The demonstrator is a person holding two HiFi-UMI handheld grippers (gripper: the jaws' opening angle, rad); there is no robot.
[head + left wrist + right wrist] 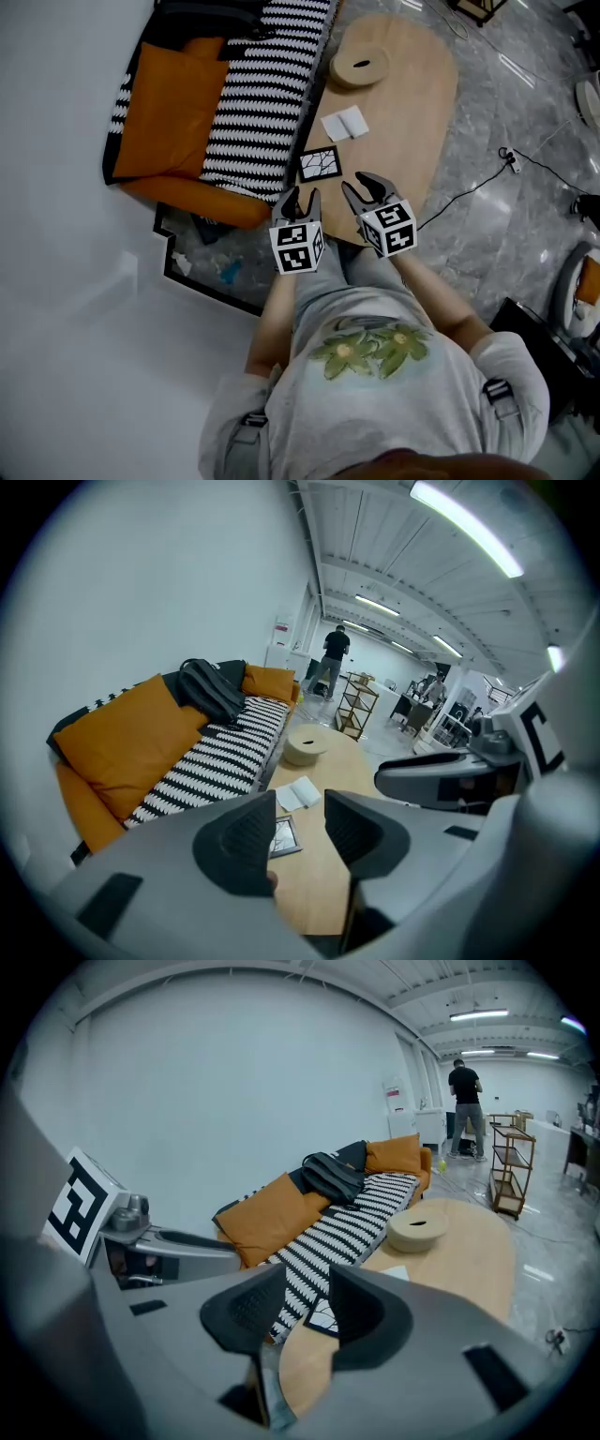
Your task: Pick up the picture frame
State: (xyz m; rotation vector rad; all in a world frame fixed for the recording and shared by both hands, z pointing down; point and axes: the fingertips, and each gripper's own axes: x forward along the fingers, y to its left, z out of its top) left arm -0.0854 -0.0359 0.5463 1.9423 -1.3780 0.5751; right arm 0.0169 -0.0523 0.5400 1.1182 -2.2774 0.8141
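The picture frame [319, 164] is small and black-rimmed, with a cracked white pattern, and lies flat near the wooden table's sofa-side edge. My left gripper [301, 201] hovers just short of it, open, nothing between its fingers. My right gripper [364, 190] is beside it to the right, above the table's near end, also open and empty. In the left gripper view the frame [284, 835] shows through the gap of the gripper [300, 825]. In the right gripper view the frame [322, 1317] peeks between the jaws of the gripper [309, 1309].
The oval wooden table [412, 112] also carries a folded white paper [344, 124] and a round wooden lidded box [358, 66]. A sofa with orange cushions [178, 112] and a striped cover borders its left side. A cable [473, 190] runs across the floor. A person [333, 658] stands far off.
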